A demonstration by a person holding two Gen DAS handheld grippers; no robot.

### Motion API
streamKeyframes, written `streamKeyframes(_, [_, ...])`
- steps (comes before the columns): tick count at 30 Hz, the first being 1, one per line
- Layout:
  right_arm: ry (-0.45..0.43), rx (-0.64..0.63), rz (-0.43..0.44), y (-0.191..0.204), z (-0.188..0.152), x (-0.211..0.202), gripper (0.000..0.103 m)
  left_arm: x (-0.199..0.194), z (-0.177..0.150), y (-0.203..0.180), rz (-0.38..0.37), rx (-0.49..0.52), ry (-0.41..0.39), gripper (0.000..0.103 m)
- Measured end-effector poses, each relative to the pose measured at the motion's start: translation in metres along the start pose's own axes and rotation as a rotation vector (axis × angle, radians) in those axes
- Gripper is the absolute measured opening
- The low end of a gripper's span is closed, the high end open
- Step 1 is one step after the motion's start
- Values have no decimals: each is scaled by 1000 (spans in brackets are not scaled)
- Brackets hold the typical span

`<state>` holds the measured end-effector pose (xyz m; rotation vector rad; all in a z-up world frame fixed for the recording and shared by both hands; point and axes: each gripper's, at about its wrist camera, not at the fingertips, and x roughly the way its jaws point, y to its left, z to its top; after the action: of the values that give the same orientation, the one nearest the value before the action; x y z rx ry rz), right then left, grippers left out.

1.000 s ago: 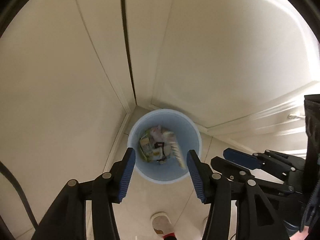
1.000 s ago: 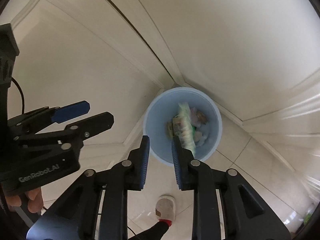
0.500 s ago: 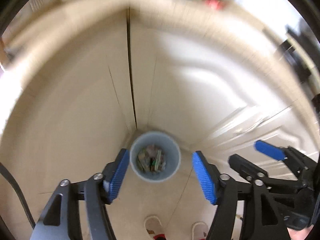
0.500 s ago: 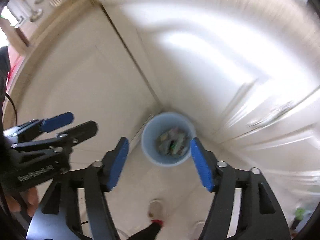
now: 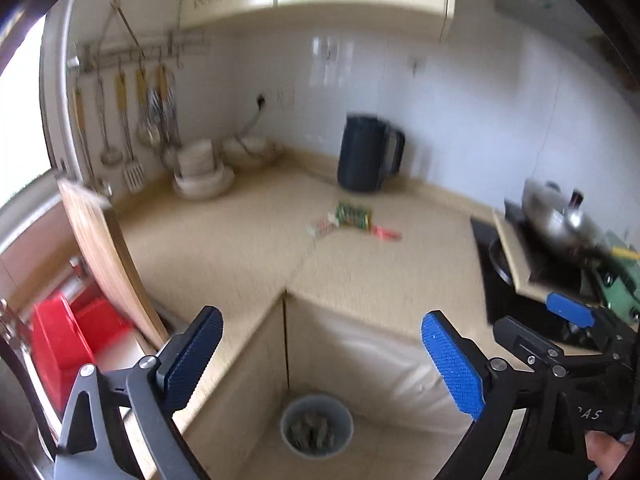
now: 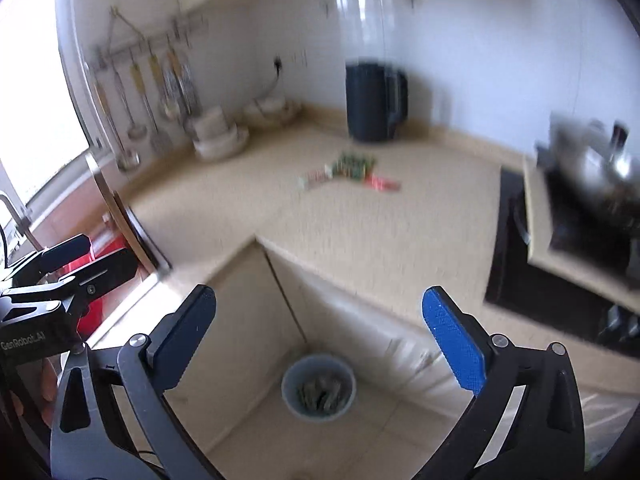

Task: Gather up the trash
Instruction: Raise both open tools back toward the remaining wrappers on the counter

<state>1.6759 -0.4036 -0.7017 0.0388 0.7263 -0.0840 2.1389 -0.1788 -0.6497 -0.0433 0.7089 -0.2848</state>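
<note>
Far below on the floor, in the inner corner of the cabinets, stands a pale blue bin (image 5: 317, 427) (image 6: 319, 386) with wrappers in it. On the beige countertop (image 5: 240, 236) lie a green wrapper (image 5: 353, 215) (image 6: 354, 166) and red and pale wrappers beside it, in front of a dark kettle (image 5: 366, 154) (image 6: 374, 104). My left gripper (image 5: 322, 364) hangs high over the corner, its jaws opening wide with nothing between them. My right gripper (image 6: 320, 344) is beside it, its jaws also opening wide and empty. Each gripper shows at the edge of the other's view.
A wooden cutting board (image 5: 104, 256) leans at the left by red tubs (image 5: 68, 340). Stacked bowls (image 5: 200, 172) and hanging utensils (image 5: 136, 120) sit at the back left. A wok on a black stove (image 5: 560, 224) is on the right.
Both grippers have risen from just above the bin to well above counter height and tilted up toward the worktop. Their jaws went from narrow to wide. The wrappers they dropped lie in the bin.
</note>
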Motion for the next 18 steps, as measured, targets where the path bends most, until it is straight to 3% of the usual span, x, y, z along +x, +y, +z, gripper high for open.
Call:
streamKeyframes(4, [-64, -14, -33, 5, 21, -20, 103, -23, 2, -2, -1, 0, -36, 102])
streamKeyframes(6, [-82, -10, -38, 4, 34, -22, 103, -16, -3, -4, 2, 3, -33, 102])
streamKeyframes(9, [-85, -11, -47, -4, 43, -13, 103, 24, -7, -3, -1, 10, -18, 102])
streamKeyframes(11, [-83, -9, -54, -14, 49, 0, 103, 74, -5, -1, 5, 8, 1, 102])
streamKeyframes(18, [-11, 6, -55, -54, 76, 92, 103, 218, 27, -2, 52, 25, 92, 102])
